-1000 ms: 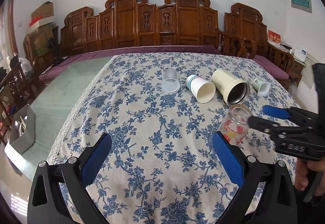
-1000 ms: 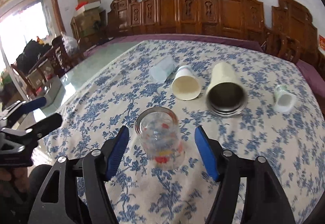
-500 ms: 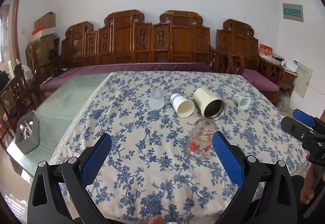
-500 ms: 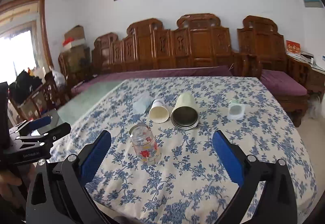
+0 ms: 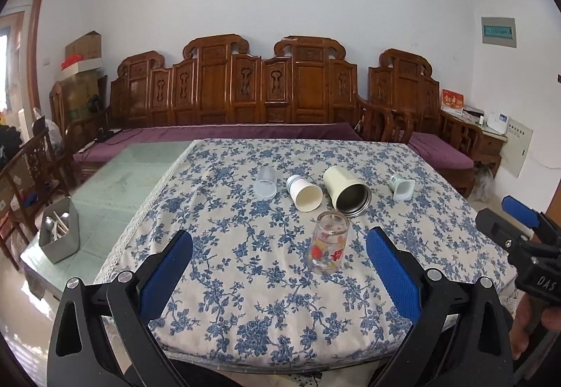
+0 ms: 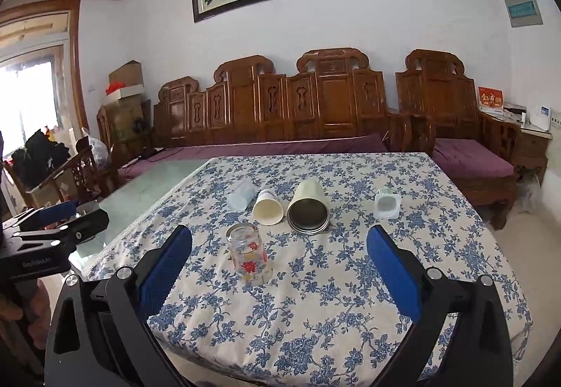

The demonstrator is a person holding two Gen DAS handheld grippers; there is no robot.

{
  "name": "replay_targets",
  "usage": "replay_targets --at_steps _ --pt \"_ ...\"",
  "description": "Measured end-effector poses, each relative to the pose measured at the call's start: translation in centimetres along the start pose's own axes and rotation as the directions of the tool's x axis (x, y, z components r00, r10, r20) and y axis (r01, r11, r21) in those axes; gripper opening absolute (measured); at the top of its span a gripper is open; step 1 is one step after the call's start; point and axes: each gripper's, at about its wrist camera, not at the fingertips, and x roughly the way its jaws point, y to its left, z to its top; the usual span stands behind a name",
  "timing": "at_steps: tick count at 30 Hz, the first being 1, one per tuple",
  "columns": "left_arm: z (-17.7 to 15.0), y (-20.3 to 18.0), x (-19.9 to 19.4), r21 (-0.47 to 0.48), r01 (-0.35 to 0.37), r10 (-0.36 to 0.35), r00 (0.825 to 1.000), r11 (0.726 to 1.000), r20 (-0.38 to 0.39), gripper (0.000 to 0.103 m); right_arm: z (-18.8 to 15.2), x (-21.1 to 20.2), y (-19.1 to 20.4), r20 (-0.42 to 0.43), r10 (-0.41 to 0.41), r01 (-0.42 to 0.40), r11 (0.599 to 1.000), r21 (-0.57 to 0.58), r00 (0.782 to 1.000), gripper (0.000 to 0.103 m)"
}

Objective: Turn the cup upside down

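The glass cup (image 5: pixel 328 243) with red flowers stands free on the blue-flowered tablecloth (image 5: pixel 245 282), narrow end up; through the clear glass that end looks closed, though it is hard to be sure. Both the left gripper (image 5: pixel 279 267) and the right gripper (image 6: pixel 279 264) are spread wide, holding nothing, their bodies cut off below. Behind, a paper cup (image 5: pixel 304 193) and a cream tumbler (image 5: pixel 347 190) lie on their sides.
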Motion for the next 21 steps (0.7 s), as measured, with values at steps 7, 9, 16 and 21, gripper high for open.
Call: replay_targets --at_steps 7,9,16,21 --pt "0.04 -0.09 -0.43 0.002 0.003 -0.003 1.000 1.000 0.023 0.095 -0.25 -0.21 -0.18 -0.003 0.003 -0.003 1.000 0.013 1.000 0.101" --pt "0.01 -0.02 -0.46 -0.003 0.004 -0.004 1.000 1.000 0.023 0.095 -0.17 -0.06 -0.15 -0.006 0.002 -0.002 1.000 0.015 1.000 0.101" --pt "-0.01 0.00 -0.45 0.002 0.003 -0.004 1.000 1.000 0.026 0.095 -0.05 0.19 -0.31 -0.007 -0.001 0.001 1.000 0.014 1.000 0.101" --pt "0.05 -0.04 -0.48 0.003 0.004 -0.004 1.000 1.000 0.028 0.095 -0.05 0.27 -0.33 -0.006 0.001 -0.001 1.000 0.011 1.000 0.101"
